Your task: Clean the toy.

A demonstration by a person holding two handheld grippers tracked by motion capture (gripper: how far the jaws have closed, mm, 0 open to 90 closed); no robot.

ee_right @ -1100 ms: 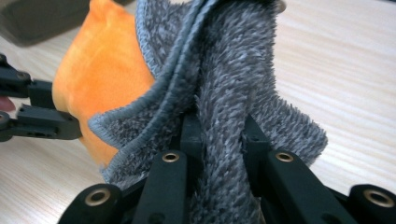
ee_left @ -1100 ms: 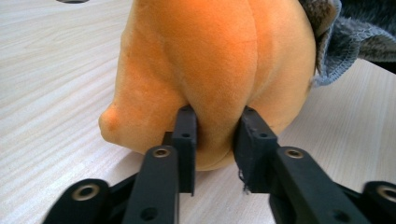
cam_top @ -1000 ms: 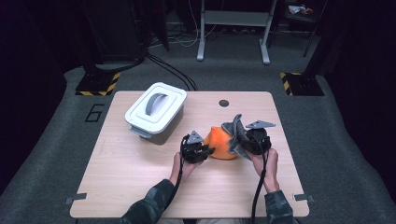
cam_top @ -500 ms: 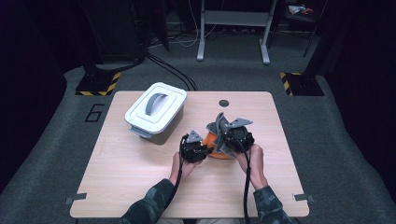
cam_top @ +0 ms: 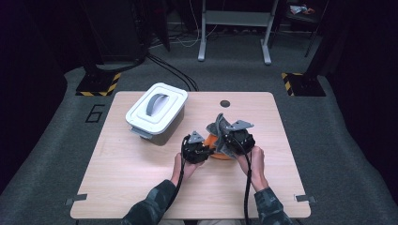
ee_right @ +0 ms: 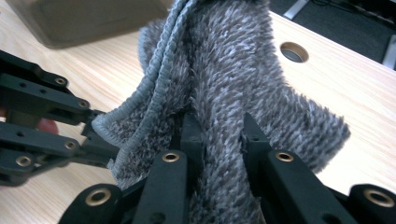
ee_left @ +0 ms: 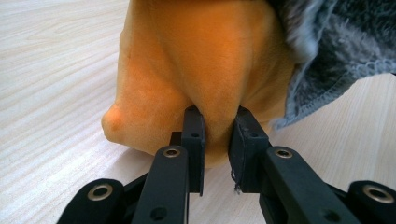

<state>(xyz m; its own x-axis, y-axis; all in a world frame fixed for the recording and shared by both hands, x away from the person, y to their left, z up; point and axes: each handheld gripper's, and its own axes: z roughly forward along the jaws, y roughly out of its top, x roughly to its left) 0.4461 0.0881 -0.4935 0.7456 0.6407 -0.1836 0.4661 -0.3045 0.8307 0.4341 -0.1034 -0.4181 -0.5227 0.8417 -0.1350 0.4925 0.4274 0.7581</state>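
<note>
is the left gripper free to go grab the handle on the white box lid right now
Probably not yet: the left gripper is shut on the orange cloth. The table between it and the white box looks bare, so it could likely reach the handle after letting go.

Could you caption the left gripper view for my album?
Left tongs pinch a fold of orange cloth beside a grey towel.
</note>
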